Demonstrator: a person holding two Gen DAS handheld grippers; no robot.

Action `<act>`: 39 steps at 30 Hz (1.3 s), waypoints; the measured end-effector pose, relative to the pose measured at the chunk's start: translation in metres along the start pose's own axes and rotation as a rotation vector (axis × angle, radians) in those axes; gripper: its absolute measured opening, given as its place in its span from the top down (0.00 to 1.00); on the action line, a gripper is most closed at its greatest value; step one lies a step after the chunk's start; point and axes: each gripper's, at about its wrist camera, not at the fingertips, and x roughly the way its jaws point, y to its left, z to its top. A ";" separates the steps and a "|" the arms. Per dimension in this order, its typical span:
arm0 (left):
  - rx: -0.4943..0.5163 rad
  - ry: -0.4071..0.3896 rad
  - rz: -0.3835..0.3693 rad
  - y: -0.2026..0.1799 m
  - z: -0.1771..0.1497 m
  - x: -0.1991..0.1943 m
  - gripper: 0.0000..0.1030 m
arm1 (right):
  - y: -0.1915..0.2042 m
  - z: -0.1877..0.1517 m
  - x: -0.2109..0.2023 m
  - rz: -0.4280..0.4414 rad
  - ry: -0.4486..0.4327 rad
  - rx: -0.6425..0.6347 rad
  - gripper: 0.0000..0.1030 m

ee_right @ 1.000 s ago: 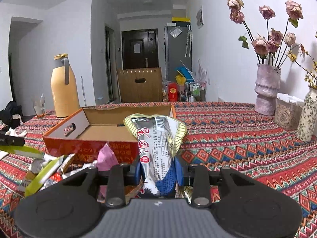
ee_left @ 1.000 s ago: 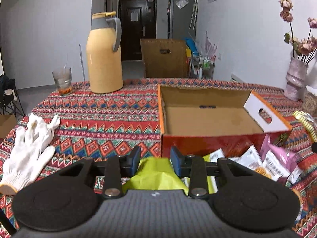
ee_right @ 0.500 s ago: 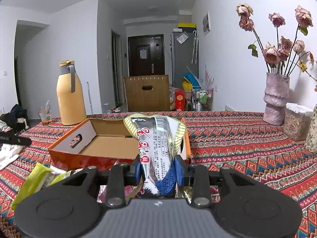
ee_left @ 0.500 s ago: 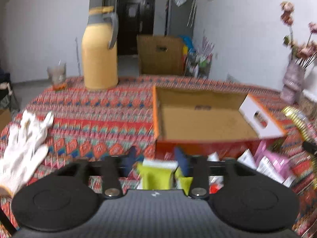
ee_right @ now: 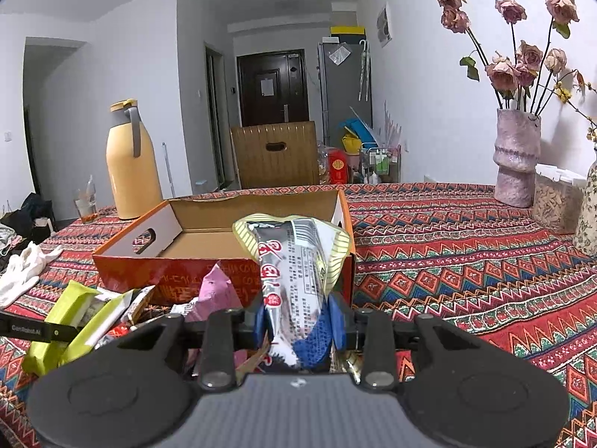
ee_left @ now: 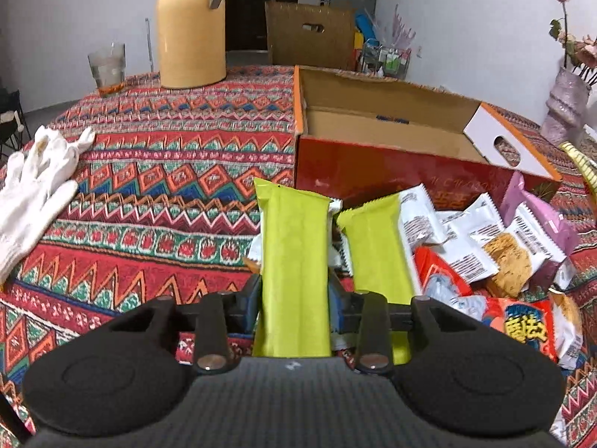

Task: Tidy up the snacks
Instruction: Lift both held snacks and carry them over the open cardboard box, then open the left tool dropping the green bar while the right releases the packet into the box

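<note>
My left gripper (ee_left: 294, 304) is shut on a lime-green snack packet (ee_left: 293, 257) and holds it above the snack pile (ee_left: 485, 246) in front of the open red cardboard box (ee_left: 410, 171). A second green packet (ee_left: 373, 246) lies beside it. My right gripper (ee_right: 298, 323) is shut on a silver and yellow snack bag (ee_right: 294, 265), held upright just before the box (ee_right: 179, 272). The box is empty inside. The green packet also shows at the left of the right wrist view (ee_right: 67, 317).
A yellow thermos (ee_left: 190, 26) and a glass (ee_left: 107, 69) stand at the far left of the patterned tablecloth (ee_left: 168, 142). White gloves (ee_left: 33, 179) lie at the left. A flower vase (ee_right: 516, 156) and a jar (ee_right: 556, 198) stand at the right.
My left gripper has tilted down and lifted the green packet, which now stands out between the fingers. My right gripper has risen a little with its bag.
</note>
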 end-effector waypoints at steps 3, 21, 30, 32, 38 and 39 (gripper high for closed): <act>0.011 -0.040 0.001 -0.005 0.010 -0.013 0.65 | 0.001 0.003 0.000 0.000 -0.008 -0.007 0.68; 0.004 -0.216 -0.017 -0.042 0.119 -0.025 0.65 | 0.018 0.084 0.053 0.026 -0.075 -0.079 0.68; -0.041 -0.226 -0.025 -0.060 0.153 0.014 0.65 | 0.031 0.106 0.109 0.031 -0.038 -0.091 0.68; -0.059 -0.219 -0.028 -0.060 0.157 0.026 0.65 | 0.031 0.106 0.122 0.032 -0.023 -0.083 0.68; -0.096 -0.219 -0.005 -0.055 0.156 0.055 0.65 | 0.029 0.099 0.149 0.021 -0.018 -0.066 0.68; -0.102 -0.225 -0.003 -0.053 0.154 0.057 0.65 | 0.029 0.097 0.150 0.021 -0.024 -0.069 0.68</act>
